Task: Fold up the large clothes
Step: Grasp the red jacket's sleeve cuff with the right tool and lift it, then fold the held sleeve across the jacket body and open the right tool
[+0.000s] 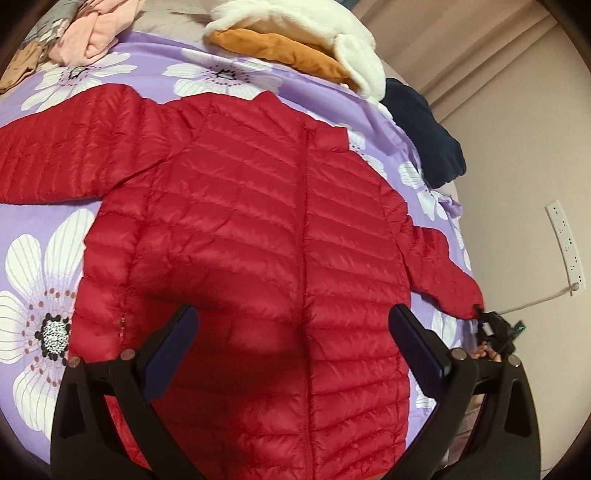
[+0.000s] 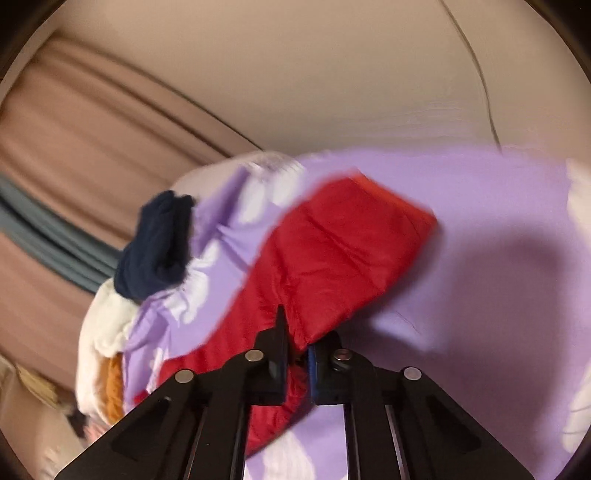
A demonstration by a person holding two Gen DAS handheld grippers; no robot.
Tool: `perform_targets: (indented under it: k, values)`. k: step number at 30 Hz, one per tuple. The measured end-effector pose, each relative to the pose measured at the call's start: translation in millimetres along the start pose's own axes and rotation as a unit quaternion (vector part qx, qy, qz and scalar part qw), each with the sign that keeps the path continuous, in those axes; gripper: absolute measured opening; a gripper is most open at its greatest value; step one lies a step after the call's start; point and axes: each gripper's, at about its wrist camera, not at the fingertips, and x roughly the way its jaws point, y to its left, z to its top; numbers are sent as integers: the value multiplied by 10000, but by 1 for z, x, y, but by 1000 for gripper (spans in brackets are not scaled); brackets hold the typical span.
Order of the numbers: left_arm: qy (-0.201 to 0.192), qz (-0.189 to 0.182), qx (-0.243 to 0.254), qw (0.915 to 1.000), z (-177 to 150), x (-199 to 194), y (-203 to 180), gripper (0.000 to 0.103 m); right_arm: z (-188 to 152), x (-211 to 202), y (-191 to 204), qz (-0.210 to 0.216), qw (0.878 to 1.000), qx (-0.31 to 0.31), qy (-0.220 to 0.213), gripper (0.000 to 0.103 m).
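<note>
A red quilted jacket point(image 1: 258, 221) lies flat, front up, on the purple flowered bedsheet point(image 1: 44, 221), sleeves spread to both sides. My left gripper point(image 1: 293, 317) hovers open over the jacket's lower body, one finger on each side of the zip line, with nothing between its pads. The jacket's right sleeve point(image 1: 439, 266) runs toward the bed's edge. There my right gripper point(image 1: 493, 330) is shut on the cuff. In the right wrist view the red sleeve point(image 2: 332, 251) stretches away from the closed right gripper point(image 2: 297, 339), its cuff pinched between the pads.
At the far side of the bed lie a white fleece with an orange garment point(image 1: 295, 48), a navy garment point(image 1: 424, 136) and pink clothes point(image 1: 92, 33). A white power strip point(image 1: 565, 247) hangs on the wall beyond the bed's right edge. Curtains point(image 2: 74, 129) hang behind.
</note>
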Motion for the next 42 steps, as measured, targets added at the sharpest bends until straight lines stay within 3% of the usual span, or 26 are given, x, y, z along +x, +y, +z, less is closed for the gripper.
perform_targets:
  k: [4, 6, 10, 16, 19, 24, 28, 29, 35, 37, 38, 40, 42]
  values:
    - [-70, 98, -66, 9999, -2, -7, 10, 103, 10, -29, 60, 83, 9951, -925, -341, 8]
    - [-96, 127, -96, 9998, -4, -11, 14, 103, 12, -47, 102, 324, 9882, -1430, -451, 8]
    - [-135, 212, -187, 9995, -10, -20, 26, 103, -1, -73, 183, 702, 9698, -2273, -534, 8]
    - [-290, 288, -322, 9986, -16, -42, 50, 103, -54, -80, 298, 1224, 9327, -3380, -302, 8]
    - [-396, 304, -421, 9979, -19, -55, 64, 103, -104, -69, 350, 1367, 9019, -4096, -109, 8]
    - [-525, 425, -608, 9959, -23, -70, 91, 103, -196, -38, 382, 1240, 8490, -5123, 361, 8]
    - [-524, 441, -870, 9939, -25, -76, 114, 103, -272, -4, 381, 886, 7952, -5938, 850, 8]
    - [-533, 466, -917, 9933, -25, -78, 119, 103, -297, 6, 378, 752, 7764, -6171, 1034, 8]
    - [-563, 558, -1133, 9904, -26, -82, 140, 103, -375, 37, 356, 338, 6974, -6894, 1929, 10]
    - [-559, 533, -1200, 9898, -25, -82, 146, 103, -379, 39, 351, 304, 6860, -6968, 2073, 20]
    - [-562, 554, -1231, 9893, -25, -81, 148, 103, -379, 39, 351, 371, 6867, -6944, 2120, 24]
    - [-565, 643, -1346, 9872, -22, -79, 154, 103, -361, 29, 352, 671, 7011, -6735, 2242, 35]
    - [-564, 581, -1484, 9856, -17, -76, 163, 103, -334, 18, 355, 1065, 7328, -6297, 2348, 39]
